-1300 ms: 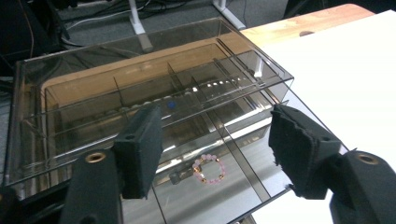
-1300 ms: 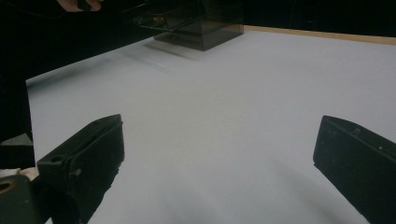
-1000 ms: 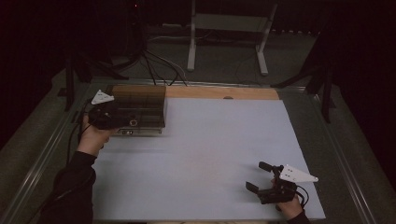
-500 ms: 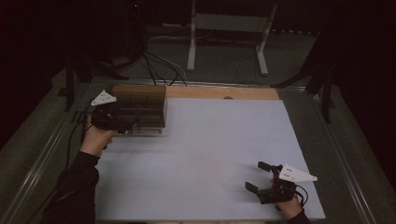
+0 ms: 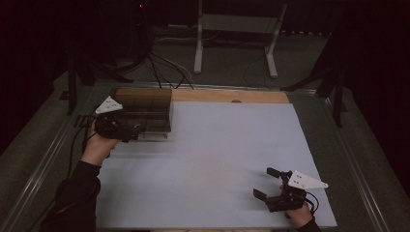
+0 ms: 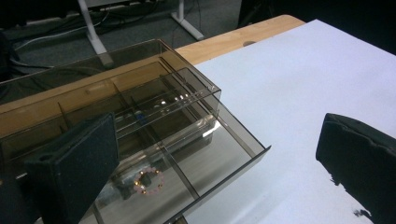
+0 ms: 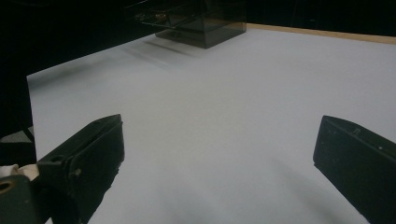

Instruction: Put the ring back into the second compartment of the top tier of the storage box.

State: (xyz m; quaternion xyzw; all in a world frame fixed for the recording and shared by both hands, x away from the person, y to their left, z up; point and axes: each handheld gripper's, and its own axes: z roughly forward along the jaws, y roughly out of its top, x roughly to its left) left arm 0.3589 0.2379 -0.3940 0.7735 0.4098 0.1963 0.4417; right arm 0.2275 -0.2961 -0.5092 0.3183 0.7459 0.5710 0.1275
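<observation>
a dim room with dark floor and cables behind the table; the legs of a white stand rise at the far side. the table carries a pale white sheet that covers most of its top, with a strip of bare wood showing along the far edge.

at the far left corner of the sheet stands a smoky transparent drawer box. in the left gripper view its drawer is pulled part-way out toward the camera, and thin dividers split the inside into compartments. a small ring of beads lies in one of the front compartments, and a small blue item sits farther back, too blurred to tell what it is.

the left gripper sits at the near side of the box, held by the person's left hand, with its grey three-cornered plate up. in its own view the two black jaws stand wide apart, one low in front of the box's near left part, the other over the bare sheet to the right; nothing is between them.

the right gripper is well apart from the box, near the front right corner of the sheet, in the person's right hand. its jaws are spread too, pointing across the bare sheet toward the box, which shows far off at the top of the right gripper view.
</observation>
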